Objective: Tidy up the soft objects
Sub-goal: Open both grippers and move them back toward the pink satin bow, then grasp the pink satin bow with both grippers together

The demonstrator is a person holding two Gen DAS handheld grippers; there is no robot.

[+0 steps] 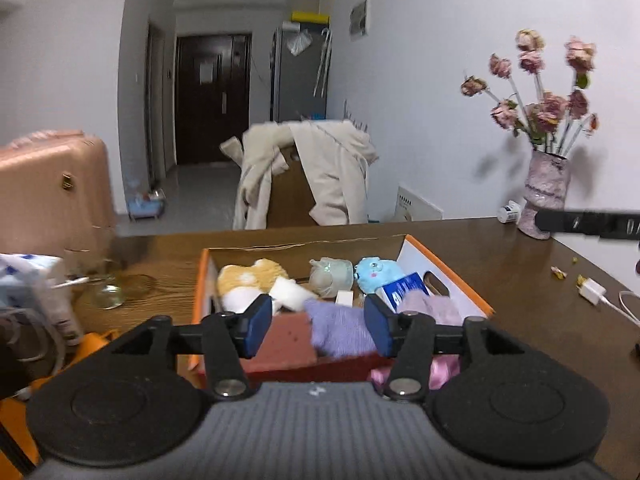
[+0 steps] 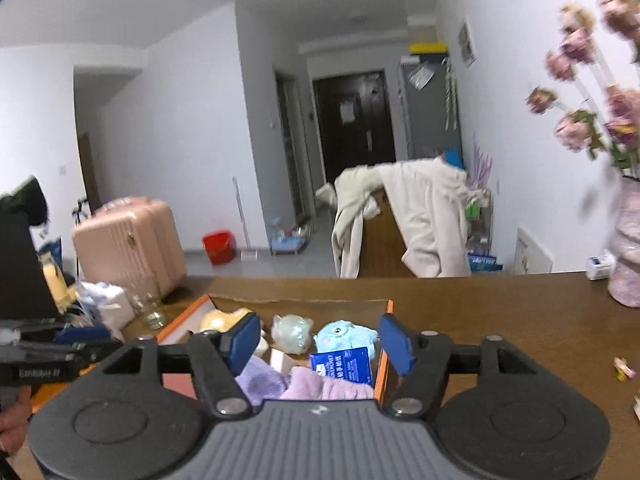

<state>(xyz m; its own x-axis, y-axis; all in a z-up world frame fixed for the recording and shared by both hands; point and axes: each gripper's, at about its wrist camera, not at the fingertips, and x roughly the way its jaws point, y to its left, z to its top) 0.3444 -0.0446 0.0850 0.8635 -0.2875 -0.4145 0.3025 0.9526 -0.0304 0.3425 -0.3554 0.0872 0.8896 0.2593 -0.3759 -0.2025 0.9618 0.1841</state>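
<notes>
An orange-edged cardboard box stands on the brown table and holds soft things: a yellow plush, a pale green plush, a light blue plush, a purple cloth, a pink cloth, a brick-red block and a blue packet. My left gripper is open above the box's near side, empty. My right gripper is open above the same box, empty. The blue plush, green plush and purple cloth lie between its fingers in view.
A pink vase of dried flowers stands at the table's far right. A white charger and cable lie on the right. A glass and white bag sit left of the box. A pink suitcase stands beyond the table.
</notes>
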